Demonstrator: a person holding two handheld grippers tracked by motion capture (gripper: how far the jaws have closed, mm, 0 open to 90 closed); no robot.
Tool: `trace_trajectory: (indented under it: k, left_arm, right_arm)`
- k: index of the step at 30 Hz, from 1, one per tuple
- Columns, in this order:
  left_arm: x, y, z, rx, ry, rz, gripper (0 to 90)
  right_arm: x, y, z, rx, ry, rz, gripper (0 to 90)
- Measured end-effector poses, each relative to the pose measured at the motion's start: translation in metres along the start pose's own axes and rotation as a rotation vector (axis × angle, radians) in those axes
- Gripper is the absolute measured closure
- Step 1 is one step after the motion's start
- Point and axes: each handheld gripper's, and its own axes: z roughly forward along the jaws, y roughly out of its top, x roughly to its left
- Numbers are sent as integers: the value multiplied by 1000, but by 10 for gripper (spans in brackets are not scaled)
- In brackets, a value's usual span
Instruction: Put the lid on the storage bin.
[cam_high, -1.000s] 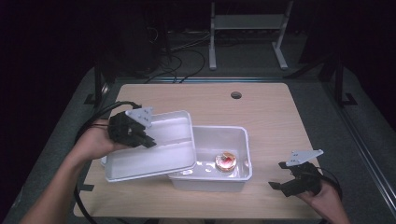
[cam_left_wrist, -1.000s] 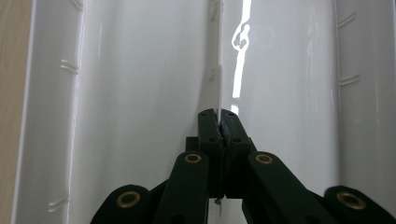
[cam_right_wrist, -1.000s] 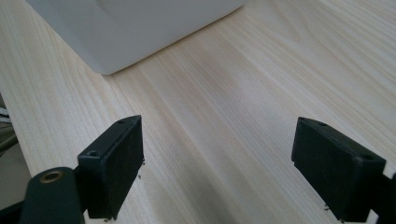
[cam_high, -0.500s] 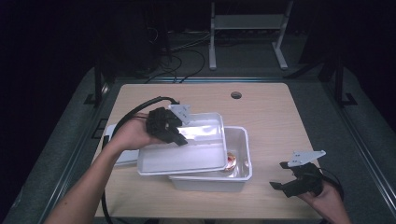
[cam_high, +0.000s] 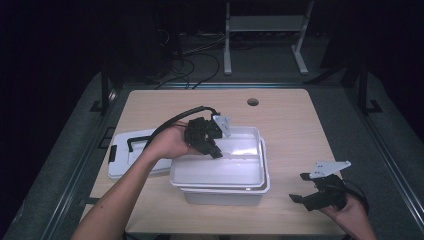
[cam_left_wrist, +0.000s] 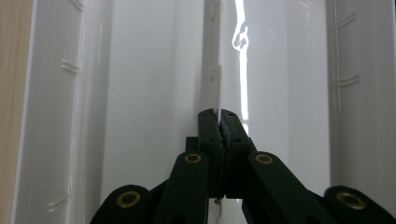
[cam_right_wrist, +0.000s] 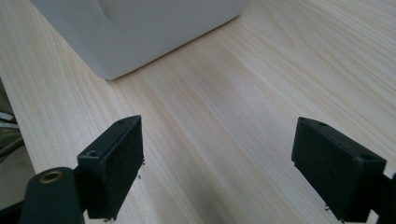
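Observation:
A white tray (cam_high: 220, 172) rests nested on top of a white bin (cam_high: 225, 196) at the middle of the table. My left gripper (cam_high: 216, 151) is shut on the tray's left wall; in the left gripper view my left gripper (cam_left_wrist: 218, 114) has its jaws pinched on that thin white wall (cam_left_wrist: 212, 70). Whatever lies inside the bin is hidden under the tray. My right gripper (cam_high: 299, 187) stands open over the table's front right corner, with nothing between its jaws. In the right gripper view my right gripper (cam_right_wrist: 219, 158) hovers above bare wood, a corner of the bin (cam_right_wrist: 140, 28) ahead of it.
A white lid (cam_high: 127, 160) with black latches lies flat to the left of the bin, partly under the person's left forearm. The wooden table (cam_high: 290, 135) has a cable hole (cam_high: 253, 102) at the back. Dark floor and a metal stand lie beyond.
My left gripper has carried the tray to the right, from above the lid to on top of the bin, covering the pink thing inside. The right gripper has stayed put.

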Motion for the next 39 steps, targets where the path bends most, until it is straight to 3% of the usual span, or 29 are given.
trace_trajectory:
  k: [9,13,30,39]
  left_arm:
    - [7,7,13,29,-6,-2,893]
    - [9,6,17,14,-29,0,892]
    - [9,10,31,63,-25,6,890]
    - [9,6,35,55,-25,-2,868]
  right_arm:
    - [0,1,0,-3,8,-2,161]
    - [0,1,0,-3,8,-3,162]
    - [2,4,0,-8,18,-16,162]
    - [2,4,1,-8,18,-15,161]
